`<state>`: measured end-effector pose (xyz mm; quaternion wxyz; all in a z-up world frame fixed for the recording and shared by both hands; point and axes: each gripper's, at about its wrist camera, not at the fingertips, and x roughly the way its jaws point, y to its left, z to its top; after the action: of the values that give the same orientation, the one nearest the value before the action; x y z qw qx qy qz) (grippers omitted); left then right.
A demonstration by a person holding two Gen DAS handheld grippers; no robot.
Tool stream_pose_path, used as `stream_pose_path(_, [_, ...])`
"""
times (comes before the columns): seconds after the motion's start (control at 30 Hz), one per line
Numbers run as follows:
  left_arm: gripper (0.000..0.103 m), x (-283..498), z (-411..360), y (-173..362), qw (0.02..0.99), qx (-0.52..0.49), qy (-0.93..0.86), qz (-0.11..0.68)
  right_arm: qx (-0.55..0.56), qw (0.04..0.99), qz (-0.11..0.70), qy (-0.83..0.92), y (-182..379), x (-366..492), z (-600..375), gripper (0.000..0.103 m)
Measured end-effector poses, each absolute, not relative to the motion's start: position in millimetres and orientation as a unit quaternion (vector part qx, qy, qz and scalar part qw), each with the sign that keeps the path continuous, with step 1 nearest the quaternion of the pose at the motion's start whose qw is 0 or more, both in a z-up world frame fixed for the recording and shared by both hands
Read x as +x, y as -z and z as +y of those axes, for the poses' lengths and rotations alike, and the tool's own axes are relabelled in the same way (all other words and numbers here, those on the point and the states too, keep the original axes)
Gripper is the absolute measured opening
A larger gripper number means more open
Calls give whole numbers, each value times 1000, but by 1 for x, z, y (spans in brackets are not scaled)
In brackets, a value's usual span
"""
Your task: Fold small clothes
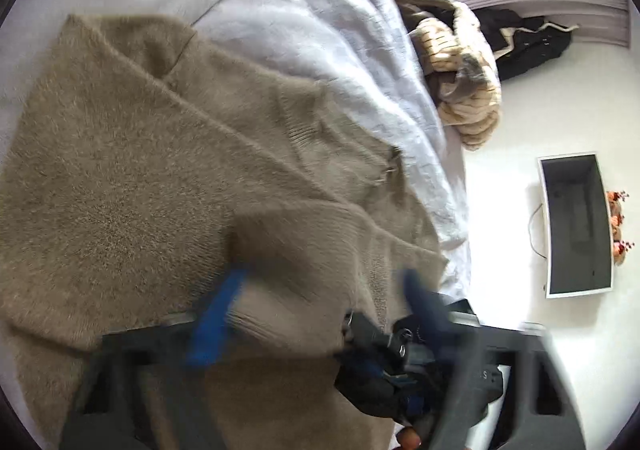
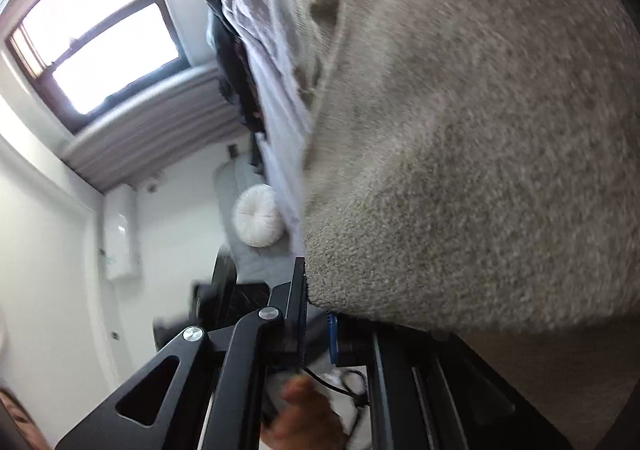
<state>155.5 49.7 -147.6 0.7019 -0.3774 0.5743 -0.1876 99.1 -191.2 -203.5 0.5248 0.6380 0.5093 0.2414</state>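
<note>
Blue-padded left gripper [image 1: 320, 302] stands open around a sweater [image 1: 160, 178] fold on the pale bedspread [image 1: 340, 50]. Right gripper [image 2: 316, 314] pinches the sweater's edge. Beyond: heaped clothes [image 1: 460, 62], a wall screen [image 1: 576, 226], a window [image 2: 100, 38], a round cushion [image 2: 258, 215]. Lettering on the tool is unreadable.

The right gripper [image 2: 316, 314] is clamped on the edge of a fuzzy taupe knit garment [image 2: 480, 170], near a bright window [image 2: 100, 38] at left.

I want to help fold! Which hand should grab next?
Probably left: the left gripper is open with the sweater cuff between its fingers. The right gripper is pressed against cloth, grip unclear.
</note>
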Motion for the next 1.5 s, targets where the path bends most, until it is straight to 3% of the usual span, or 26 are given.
stream_pose_path(0.03, [30, 156, 49, 152, 698, -377, 192, 578, 625, 532, 523, -229, 205, 100, -196, 19])
stream_pose_path(0.07, [23, 157, 47, 155, 695, -376, 198, 580, 617, 537, 533, -218, 208, 95, -202, 35])
stream_pose_path(0.13, [20, 157, 44, 153, 706, -361, 198, 577, 610, 556, 531, -194, 205, 81, -225, 68])
stream_pose_path(0.43, [16, 177, 55, 97, 757, -323, 217, 525, 612, 644, 454, -71, 186, 27, -357, 68])
stream_pose_path(0.67, [16, 172, 79, 112, 754, -309, 173, 553, 648, 647, 400, -40, 196, 25, -419, 68])
stream_pose_path(0.83, [16, 150, 80, 136, 752, -288, 160, 570, 612, 677, 406, -43, 180, 27, -426, 65])
stream_pose_path(0.93, [16, 142, 79, 158, 744, -281, 138, 591, 545, 682, 485, -51, 179, 45, -403, 50])
stream_pose_path(1.13, [16, 142, 76, 153, 755, -256, 149, 585, 419, 762, 488, -78, 122, 50, -411, 51])
stream_pose_path(1.33, [16, 147, 71, 140, 766, -238, 149, 578, 400, 736, 543, -59, 157, 111, -425, 50])
stream_pose_path(1.37, [16, 147, 70, 137, 768, -237, 149, 576, 386, 731, 559, -65, 161, 116, -420, 25])
stream_pose_path(1.4, [16, 146, 70, 132, 772, -232, 151, 572, 365, 733, 570, -68, 159, 118, -414, 8])
stream_pose_path(1.5, [16, 146, 65, 118, 789, -208, 158, 556, 269, 788, 549, -66, 123, 117, -404, 8])
